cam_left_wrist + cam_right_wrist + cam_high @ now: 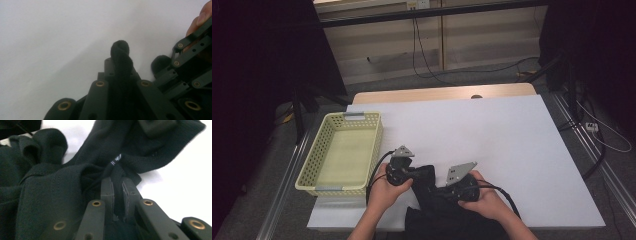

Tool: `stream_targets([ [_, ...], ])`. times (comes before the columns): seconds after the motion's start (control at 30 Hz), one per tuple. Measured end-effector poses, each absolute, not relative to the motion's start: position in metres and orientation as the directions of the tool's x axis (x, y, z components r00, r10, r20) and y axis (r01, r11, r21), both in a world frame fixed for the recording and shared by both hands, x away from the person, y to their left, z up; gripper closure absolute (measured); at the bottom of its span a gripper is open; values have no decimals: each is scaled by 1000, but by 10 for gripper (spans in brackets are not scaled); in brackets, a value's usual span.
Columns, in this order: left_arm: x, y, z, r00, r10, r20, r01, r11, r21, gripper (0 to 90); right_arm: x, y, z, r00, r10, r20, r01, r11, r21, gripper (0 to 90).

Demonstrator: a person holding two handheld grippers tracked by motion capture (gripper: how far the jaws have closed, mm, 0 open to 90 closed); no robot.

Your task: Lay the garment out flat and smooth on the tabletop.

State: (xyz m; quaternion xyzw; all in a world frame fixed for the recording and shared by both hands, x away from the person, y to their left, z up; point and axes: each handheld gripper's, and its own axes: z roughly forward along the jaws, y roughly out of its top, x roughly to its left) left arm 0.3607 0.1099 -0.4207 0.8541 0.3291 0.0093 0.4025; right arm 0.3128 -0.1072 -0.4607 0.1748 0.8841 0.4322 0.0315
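Two tools are clamped on one black garment (432, 192) at the near edge of the white surface (512, 150). The left tool (404, 172) is pressed together on a rolled fold of the cloth, which sticks up past the jaw tips in the left gripper view (120, 53). The right tool (452, 192) is pinching a fabric edge next to a small white label (115, 160), jaws nearly closed with cloth between. Most of the garment is bunched between the hands, part hanging off the near edge. An empty yellow basket (324, 150) sits left of it, close by. Judged step: spreading or folding the garment. For a clean result both pinches should be kept firm, the tools drawn apart evenly so the cloth is flattened, and the hanging part lifted onto the surface first to avoid drag.
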Motion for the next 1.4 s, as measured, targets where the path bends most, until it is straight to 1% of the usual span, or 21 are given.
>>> stream_targets([
  [0.17,359,110,-421,782,571,-250,557,-459,692,855,309,-106,-461,-939,323,120,292,562,774,821],
  [0.33,362,113,-421,775,580,-251,562,-452,693,856,312,-107,-461,-926,357,127,318,551,772,821],
  [0.47,359,113,-421,774,575,-264,567,-444,694,856,308,-106,-460,-929,346,131,315,555,770,824],
  [0.53,354,109,-422,785,549,-287,568,-453,687,856,304,-107,-461,-931,318,182,336,546,767,825],
  [0.57,351,105,-424,792,542,-279,561,-469,682,856,298,-107,-461,-940,285,189,322,552,769,825],
  [0.67,348,100,-422,800,535,-271,550,-476,686,857,290,-112,-459,-932,286,221,347,532,772,822],
  [0.7,348,101,-420,799,540,-265,547,-468,694,857,291,-116,-459,-926,300,228,360,521,774,821],
  [0.73,349,102,-418,797,545,-259,544,-461,701,857,298,-128,-453,-895,406,184,380,480,790,822],
  [0.77,351,104,-414,796,549,-254,541,-459,705,857,298,-128,-453,-895,406,184,380,480,790,822],
  [0.8,354,107,-409,793,556,-247,536,-444,718,857,302,-136,-448,-874,456,170,393,454,800,822],
  [0.83,356,110,-405,790,562,-246,534,-435,725,857,309,-148,-439,-835,525,162,408,394,824,824],
  [0.87,360,113,-399,784,573,-240,530,-416,739,857,313,-156,-434,-814,557,163,412,357,838,824],
  [0.93,370,117,-386,776,589,-226,522,-398,755,857,323,-176,-414,-757,644,114,389,304,869,826],
  [0.97,375,117,-378,775,600,-200,506,-398,766,857,328,-186,-404,-730,677,95,380,287,879,827],
  [1.0,380,117,-370,774,609,-174,489,-400,775,858,340,-203,-382,-679,729,85,358,228,906,828],
  [1.03,385,116,-361,771,616,-158,476,-395,786,858,340,-203,-382,-679,729,85,358,228,906,828],
  [1.13,401,111,-333,761,638,-114,434,-371,821,857,356,-219,-354,-608,791,63,321,172,931,828],
  [1.2,409,109,-323,759,644,-101,425,-372,825,857,365,-224,-340,-597,799,74,300,137,944,827],
  [1.23,412,107,-320,755,648,-103,427,-366,827,857,369,-225,-337,-594,799,86,303,124,945,828],
  [1.27,415,105,-319,755,647,-109,433,-366,824,858,373,-222,-335,-596,799,79,311,138,940,828],
  [1.4,421,97,-317,760,644,-89,426,-390,816,857,376,-220,-336,-585,808,70,311,144,939,828],
])
